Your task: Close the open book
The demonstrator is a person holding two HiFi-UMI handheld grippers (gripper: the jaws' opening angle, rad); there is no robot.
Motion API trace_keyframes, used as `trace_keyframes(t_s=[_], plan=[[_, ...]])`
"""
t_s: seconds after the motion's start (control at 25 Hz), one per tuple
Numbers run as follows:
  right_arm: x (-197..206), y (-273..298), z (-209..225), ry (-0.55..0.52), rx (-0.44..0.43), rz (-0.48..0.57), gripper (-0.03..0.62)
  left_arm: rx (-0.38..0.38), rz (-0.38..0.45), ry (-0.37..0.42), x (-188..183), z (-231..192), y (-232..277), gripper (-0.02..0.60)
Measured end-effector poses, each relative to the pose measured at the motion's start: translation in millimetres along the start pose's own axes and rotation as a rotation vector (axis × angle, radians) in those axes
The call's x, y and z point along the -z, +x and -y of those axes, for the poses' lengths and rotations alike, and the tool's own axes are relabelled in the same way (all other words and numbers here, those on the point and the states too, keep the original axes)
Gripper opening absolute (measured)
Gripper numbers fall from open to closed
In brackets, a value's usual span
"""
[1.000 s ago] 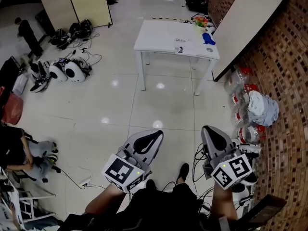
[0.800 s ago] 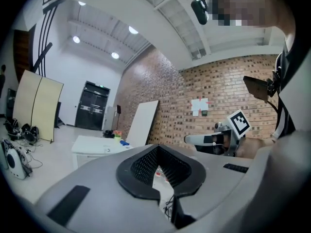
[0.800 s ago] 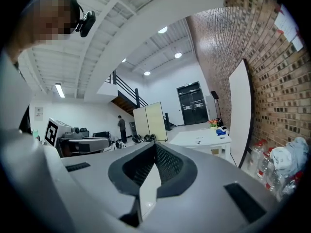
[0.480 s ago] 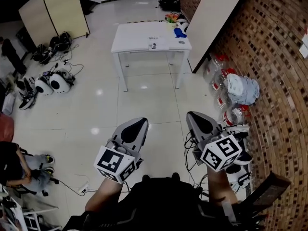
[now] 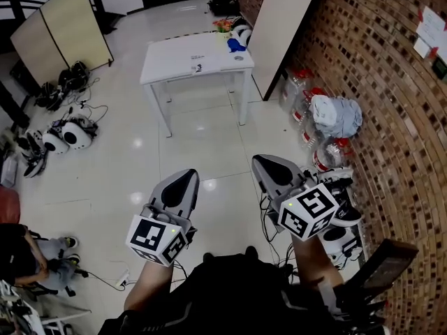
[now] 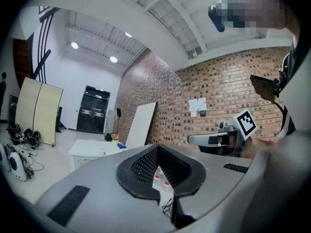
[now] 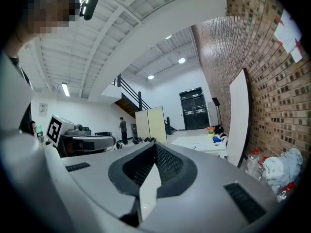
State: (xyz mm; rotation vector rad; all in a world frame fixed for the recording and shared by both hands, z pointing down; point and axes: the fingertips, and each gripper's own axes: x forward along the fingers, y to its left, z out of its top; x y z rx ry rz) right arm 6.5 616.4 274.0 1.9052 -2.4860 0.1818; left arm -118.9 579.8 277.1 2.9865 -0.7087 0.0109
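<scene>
The open book is a small pale thing lying on the white table far ahead across the floor; its pages are too small to make out. My left gripper is held level over the floor, well short of the table, jaws together and empty. My right gripper is beside it, also shut with nothing in it. The table shows small in the left gripper view and in the right gripper view, beyond the closed jaws of the left gripper and the right gripper.
A brick wall runs along the right with a white board leaning on it. Water bottles and a pale bag lie at its foot, cables near my feet. Folding screens and gear stand left; a person sits at the lower left.
The person has walked forward and the view has swung right. The table has slid left and up in the head view. Both grippers stay shut, side by side.
</scene>
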Motion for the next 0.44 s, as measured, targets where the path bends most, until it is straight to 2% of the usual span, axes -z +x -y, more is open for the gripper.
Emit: trace_keyframes(t_s=[0.44], plan=[[6.3,-15.6,12.6,0.004,0.013,-0.006,0.000,0.013,-0.003,-0.002,1.5,18.3,10.0,0.002]])
